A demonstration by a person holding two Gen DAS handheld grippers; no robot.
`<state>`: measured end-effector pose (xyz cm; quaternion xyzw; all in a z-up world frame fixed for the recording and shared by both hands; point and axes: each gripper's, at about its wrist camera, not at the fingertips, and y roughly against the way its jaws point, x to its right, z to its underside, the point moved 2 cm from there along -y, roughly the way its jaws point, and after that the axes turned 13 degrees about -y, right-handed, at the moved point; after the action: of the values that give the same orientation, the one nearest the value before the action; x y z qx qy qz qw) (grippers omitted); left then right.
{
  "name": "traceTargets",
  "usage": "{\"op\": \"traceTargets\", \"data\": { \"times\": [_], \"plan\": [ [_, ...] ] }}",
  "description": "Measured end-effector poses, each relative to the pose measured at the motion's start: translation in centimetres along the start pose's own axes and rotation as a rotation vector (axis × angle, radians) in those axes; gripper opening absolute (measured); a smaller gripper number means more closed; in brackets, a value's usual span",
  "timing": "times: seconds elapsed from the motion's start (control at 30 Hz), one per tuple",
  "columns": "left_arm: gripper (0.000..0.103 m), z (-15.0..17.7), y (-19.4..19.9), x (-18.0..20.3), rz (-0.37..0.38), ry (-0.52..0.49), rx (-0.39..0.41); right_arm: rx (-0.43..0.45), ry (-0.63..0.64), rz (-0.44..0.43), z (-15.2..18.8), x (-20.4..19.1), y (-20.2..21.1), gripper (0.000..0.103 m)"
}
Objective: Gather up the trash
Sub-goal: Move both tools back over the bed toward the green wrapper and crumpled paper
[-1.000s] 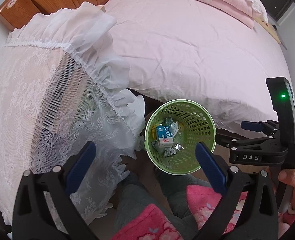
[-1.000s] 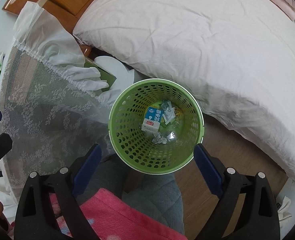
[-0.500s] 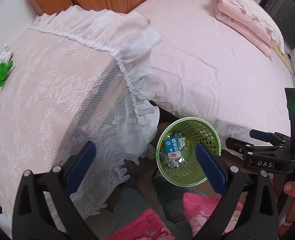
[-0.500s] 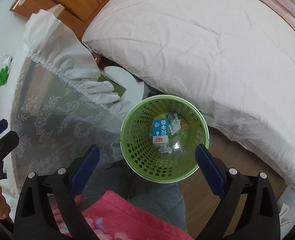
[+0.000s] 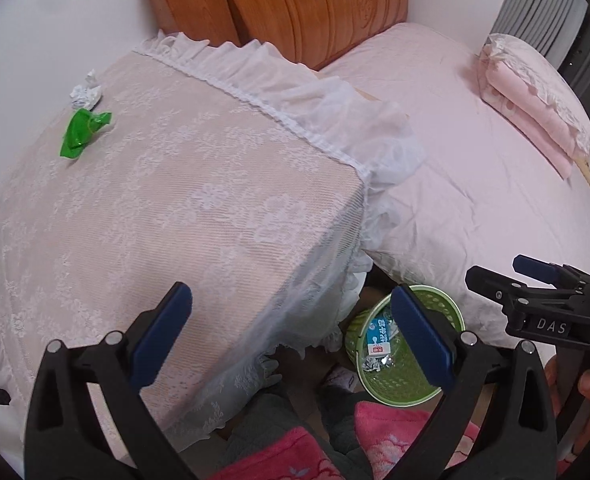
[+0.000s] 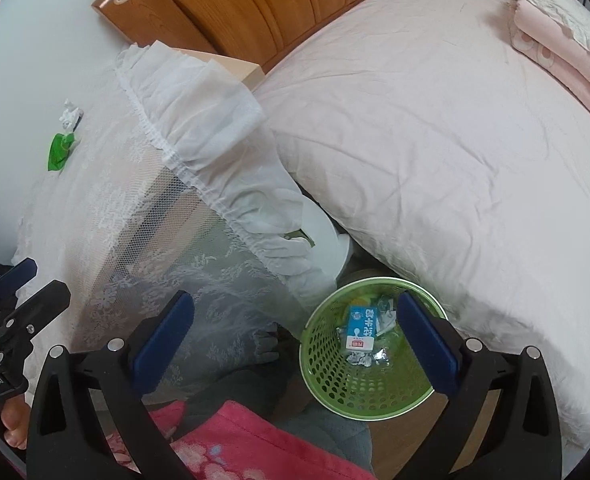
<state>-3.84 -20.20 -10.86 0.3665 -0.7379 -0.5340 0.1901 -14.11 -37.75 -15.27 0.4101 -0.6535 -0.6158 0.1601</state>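
A green wrapper (image 5: 82,133) and a crumpled white paper (image 5: 85,94) lie at the far left of a lace-covered nightstand (image 5: 183,216); both also show in the right wrist view, the wrapper (image 6: 58,151) and the paper (image 6: 70,116). A green perforated bin (image 6: 335,376) on the floor holds a blue-white milk carton (image 6: 361,328) and crumpled scraps; the bin shows in the left wrist view too (image 5: 399,380). My left gripper (image 5: 291,336) is open and empty above the nightstand's front edge. My right gripper (image 6: 295,344) is open and empty above the bin.
A bed with a pink cover (image 6: 435,140) runs along the right, with folded pink bedding (image 5: 535,100) on it and a wooden headboard (image 5: 315,4) behind. The person's knees in pink and grey clothing (image 6: 255,440) are just below the grippers.
Both grippers have risen and tilted up away from the bin toward the nightstand; the bin now sits lower and smaller, and the wrapper and paper have come into fuller view.
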Motion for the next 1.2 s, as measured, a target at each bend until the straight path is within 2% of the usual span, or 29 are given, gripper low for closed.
{"op": "traceTargets", "data": {
  "times": [0.2,0.4,0.53,0.7,0.83,0.93,1.03,1.2],
  "plan": [
    [0.095,-1.0,-0.6,-8.1,-0.112,0.11,0.026,0.03,0.097,-0.025,-1.6,-5.6,-0.1,0.1],
    [0.095,-3.3,-3.2,-18.7,-0.275,0.171,0.046,0.044,0.173,-0.06,-3.4,-12.0,-1.2,0.1],
    [0.095,-5.3,-5.4,-24.9,-0.292,0.212,0.071,0.037,0.21,-0.067,-4.7,-16.5,-2.8,0.1],
    [0.095,-7.8,-9.4,-29.8,-0.253,0.229,0.048,0.019,0.223,-0.07,-5.6,-20.9,-4.7,0.1],
    [0.095,-9.2,-11.7,-31.7,-0.208,0.283,0.021,-0.003,0.211,-0.076,-5.7,-23.3,-6.0,0.1],
    [0.095,-9.8,-11.4,-32.5,-0.186,0.364,0.01,-0.027,0.216,-0.067,-5.6,-24.0,-6.7,0.1],
    [0.095,-8.9,-9.1,-33.2,-0.169,0.474,0.043,-0.044,0.218,-0.056,-5.5,-24.4,-7.4,0.1],
    [0.095,-6.8,-7.5,-33.5,0.007,0.708,0.059,-0.076,0.207,-0.061,-5.5,-24.1,-8.6,0.1]
  ]
}}
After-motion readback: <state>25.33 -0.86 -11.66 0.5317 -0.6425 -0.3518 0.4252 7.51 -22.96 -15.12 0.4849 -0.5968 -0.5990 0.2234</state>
